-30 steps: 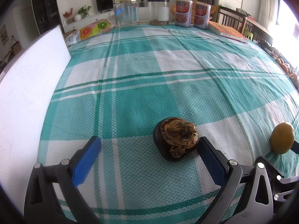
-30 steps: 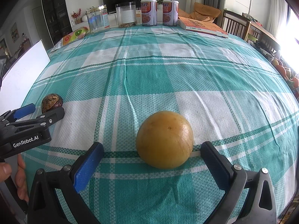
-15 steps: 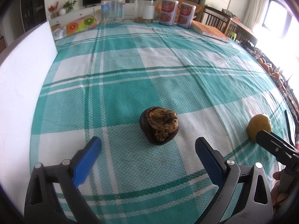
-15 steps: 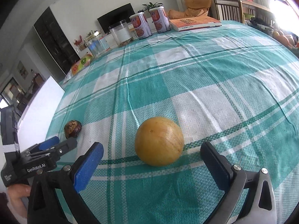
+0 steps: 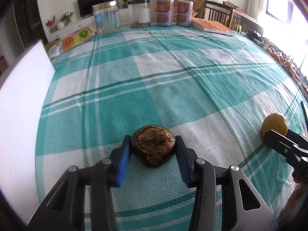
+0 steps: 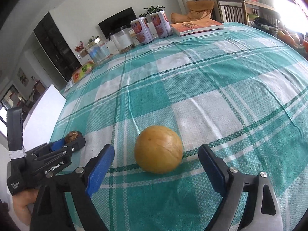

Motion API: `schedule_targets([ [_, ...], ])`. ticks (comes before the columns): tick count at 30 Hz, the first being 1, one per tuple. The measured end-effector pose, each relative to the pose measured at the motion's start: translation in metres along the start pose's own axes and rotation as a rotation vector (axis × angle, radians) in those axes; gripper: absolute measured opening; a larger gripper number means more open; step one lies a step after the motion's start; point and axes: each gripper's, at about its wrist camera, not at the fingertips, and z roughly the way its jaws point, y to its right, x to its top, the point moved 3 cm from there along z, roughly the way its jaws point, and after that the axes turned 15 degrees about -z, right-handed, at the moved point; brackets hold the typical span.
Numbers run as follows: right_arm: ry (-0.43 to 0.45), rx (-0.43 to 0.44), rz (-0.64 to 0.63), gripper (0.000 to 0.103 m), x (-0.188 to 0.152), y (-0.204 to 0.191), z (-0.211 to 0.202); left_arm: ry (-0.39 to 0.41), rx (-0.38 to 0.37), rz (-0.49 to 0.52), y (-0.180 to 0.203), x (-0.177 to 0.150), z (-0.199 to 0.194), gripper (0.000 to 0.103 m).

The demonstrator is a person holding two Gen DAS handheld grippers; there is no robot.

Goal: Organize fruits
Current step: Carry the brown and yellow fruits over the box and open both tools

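A dark brown, dried-looking fruit (image 5: 153, 146) rests on the green-and-white checked tablecloth (image 5: 163, 80). My left gripper (image 5: 153, 150) is shut on it, blue pads touching both its sides. In the right wrist view the same fruit (image 6: 72, 135) peeks past the left gripper (image 6: 67, 142). A round yellow-orange fruit (image 6: 158, 151) lies on the cloth between the open jaws of my right gripper (image 6: 156, 165), touching neither pad. It also shows at the right edge of the left wrist view (image 5: 274, 124).
A white board (image 5: 21, 104) stands along the table's left edge. At the far end stand two clear jars (image 5: 105, 20), two printed cans (image 5: 164, 12), an orange book (image 5: 211, 27) and a fruit-print box (image 5: 77, 38). Chairs (image 5: 219, 15) are beyond.
My left gripper has moved up to the brown fruit and closed on it. The right gripper stayed open around the yellow fruit and tilted its view.
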Motion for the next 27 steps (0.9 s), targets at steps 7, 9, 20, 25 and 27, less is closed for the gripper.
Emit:
schedule_targets([
  [7, -0.023, -0.081, -0.076, 0.075, 0.0, -0.006, 0.004, -0.003, -0.016, -0.021, -0.001, -0.005, -0.004, 0.046],
  [9, -0.025, -0.087, -0.083, 0.075, 0.0, -0.007, 0.005, -0.004, -0.019, -0.028, -0.001, -0.005, -0.004, 0.046],
  [20, -0.017, -0.081, -0.078, 0.049, 0.0, -0.004, 0.003, -0.028, -0.054, -0.068, -0.002, -0.009, -0.009, 0.046],
  [25, 0.011, -0.012, -0.029, 0.049, -0.001, -0.001, -0.002, -0.065, -0.115, -0.129, -0.007, -0.015, -0.02, 0.046],
  [27, 0.028, 0.003, -0.025, 0.049, 0.0, -0.002, -0.005, -0.078, -0.14, -0.15, -0.008, -0.017, -0.026, 0.045],
])
